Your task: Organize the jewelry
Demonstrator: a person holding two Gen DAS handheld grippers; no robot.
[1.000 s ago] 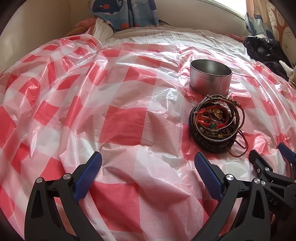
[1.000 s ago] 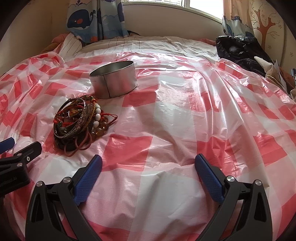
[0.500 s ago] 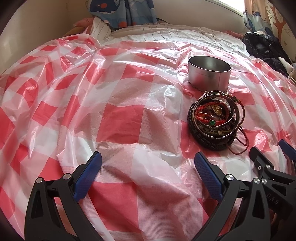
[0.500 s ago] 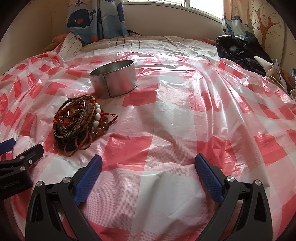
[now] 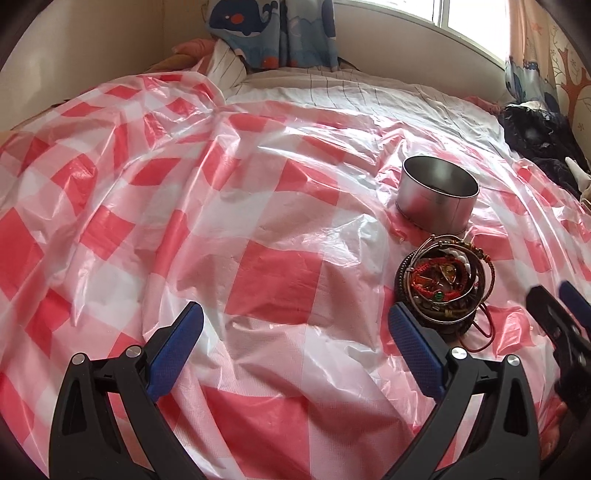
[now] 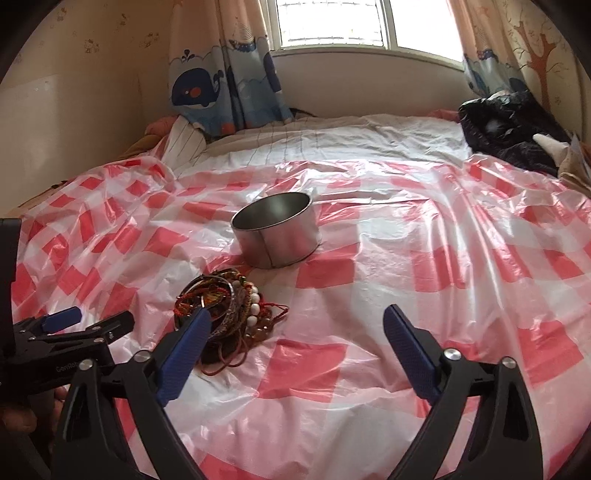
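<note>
A bed takes up most of both views, covered by a crinkled red-and-white checked plastic sheet [image 5: 266, 206] that lies over a pale striped bedsheet [image 6: 332, 144] showing at the far end. Behind the bed hangs a curtain printed with a blue whale [image 6: 199, 88], below a bright window [image 6: 332, 22], and a dark heap of clothing [image 6: 517, 129] sits at the far right corner.

On the plastic sheet stands a round metal tin [image 5: 437, 194], upright and open at the top, its inside looking bare from both views. Just in front of the tin lies the jewelry pile [image 5: 441, 286]: a tangle of bangles, red cord bracelets, a string of white beads and a dark beaded ring at the bottom, all heaped together and close to the tin without clearly touching it.

The left gripper [image 5: 291, 336] hangs over the sheet to the left of the pile, its 2 blue-padded fingers spread wide with nothing between them; its right finger sits just beside the pile. The right gripper [image 6: 295, 325] is likewise spread wide and holds nothing, with its left finger overlapping the near edge of the pile in its own view; whether it touches is unclear.
</note>
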